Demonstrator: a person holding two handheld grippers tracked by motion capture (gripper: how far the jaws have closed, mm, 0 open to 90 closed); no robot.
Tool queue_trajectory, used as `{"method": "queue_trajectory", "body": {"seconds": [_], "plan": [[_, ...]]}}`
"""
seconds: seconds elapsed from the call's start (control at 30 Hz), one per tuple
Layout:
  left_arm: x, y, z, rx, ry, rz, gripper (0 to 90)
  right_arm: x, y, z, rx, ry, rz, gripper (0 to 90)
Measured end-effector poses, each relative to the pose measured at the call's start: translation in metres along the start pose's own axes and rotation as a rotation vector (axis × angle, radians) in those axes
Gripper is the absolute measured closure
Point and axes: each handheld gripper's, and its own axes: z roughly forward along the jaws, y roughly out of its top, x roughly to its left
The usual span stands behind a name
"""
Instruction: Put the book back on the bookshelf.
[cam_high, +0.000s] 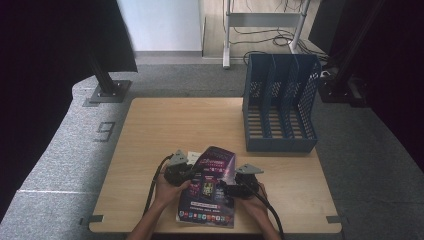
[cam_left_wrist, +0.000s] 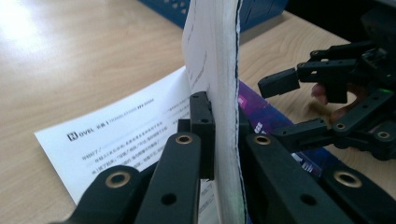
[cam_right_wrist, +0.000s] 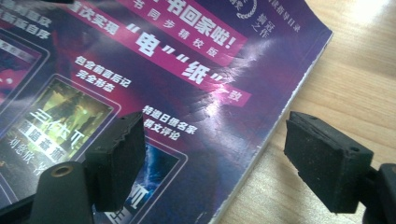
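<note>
Magazine (cam_high: 210, 192) at near edge of desk (cam_high: 150, 130), centre-front, purple cover up, far end lifted off the wood. Left tool (cam_high: 186, 172) on mag's left side, near its raised far corner; right tool (cam_high: 225, 189) on right side, about mid-length. One hand (cam_high: 167, 192) behind left tool, other hand (cam_high: 255, 200) behind right, both forearms in from bottom.

Left tool view: left tool (cam_left_wrist: 226, 135) clamped on a thick wad of pages (cam_left_wrist: 219, 70), page block standing upright betw. the two pads, pad faces pressed to paper both sides. White printed page (cam_left_wrist: 126, 135) w/ black text lying flat on desk (cam_left_wrist: 70, 60) to left of wad. Purple cover strip (cam_left_wrist: 261, 112) visible right of wad. Right tool (cam_left_wrist: 292, 105) farther off at right, jaws apart, one above, one below, near cover edge.

Right tool view: right tool (cam_right_wrist: 212, 158) jaws wide apart, nothing gripped. One pad (cam_right_wrist: 116, 158) over glossy purple cover (cam_right_wrist: 154, 70), other pad (cam_right_wrist: 327, 158) over bare wood (cam_right_wrist: 364, 70); mag's page edge running betw. them. Contact w/ cover: can't tell. Cover w/ pink banners, white characters, small picture panels; light glare near middle.

Blue file rack (cam_high: 280, 105) at far right of desk, three slots, upright, well apart from mag. Grey carpet (cam_high: 65, 145) around desk, a "9" marked on it at left.
</note>
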Motion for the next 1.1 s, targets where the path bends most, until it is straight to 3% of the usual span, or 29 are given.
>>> {"method": "queue_trajectory", "body": {"seconds": [0.33,0.57,0.87,1.1], "plan": [[-0.007,0.006,-0.011,-0.072,0.006,0.034,87.0,-0.003,0.003,-0.005,-0.030,0.031,0.014,19.3],[-0.012,0.010,-0.017,-0.100,0.000,0.049,87.0,-0.004,0.004,-0.008,-0.049,0.049,0.028,19.3],[-0.017,0.014,-0.024,-0.128,-0.013,0.072,87.0,-0.002,0.006,-0.010,-0.062,0.067,0.006,18.3],[-0.024,0.019,-0.030,-0.137,-0.027,0.103,87.0,-0.004,0.009,-0.012,-0.079,0.103,0.037,17.1]]}}
